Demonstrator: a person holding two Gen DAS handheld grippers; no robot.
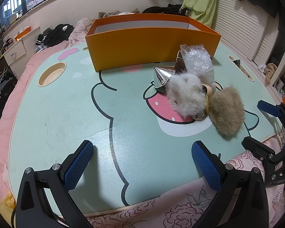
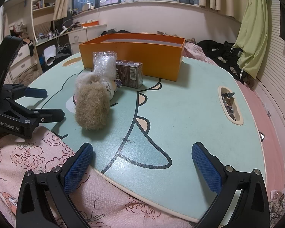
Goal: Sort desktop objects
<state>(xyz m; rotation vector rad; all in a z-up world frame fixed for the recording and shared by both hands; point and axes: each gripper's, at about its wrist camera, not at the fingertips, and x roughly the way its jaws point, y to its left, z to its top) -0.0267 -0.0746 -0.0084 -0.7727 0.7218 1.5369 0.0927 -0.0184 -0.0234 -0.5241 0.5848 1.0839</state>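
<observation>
A pile lies on the mint cartoon table (image 1: 57,114) in front of an open orange box (image 1: 152,47) (image 2: 133,57). It holds a silver cone (image 1: 160,77), a white fur ball (image 1: 186,96), a brown fur ball (image 1: 227,112) (image 2: 93,108), a bubble-wrapped packet (image 1: 197,62) (image 2: 103,62) and a dark brown carton (image 2: 130,74). My left gripper (image 1: 142,163) (image 2: 55,103) hovers open over the near table edge, left of the pile. My right gripper (image 2: 142,165) (image 1: 256,127) is open too, near the front edge, right of the brown ball. Neither holds anything.
The table has a round cup hole (image 1: 52,74) at far left and a slot with foil wrappers (image 2: 229,102) at right. Pink floral bedding (image 2: 28,161) lies under the front edge. Clothes, drawers and a green curtain (image 2: 254,30) stand behind.
</observation>
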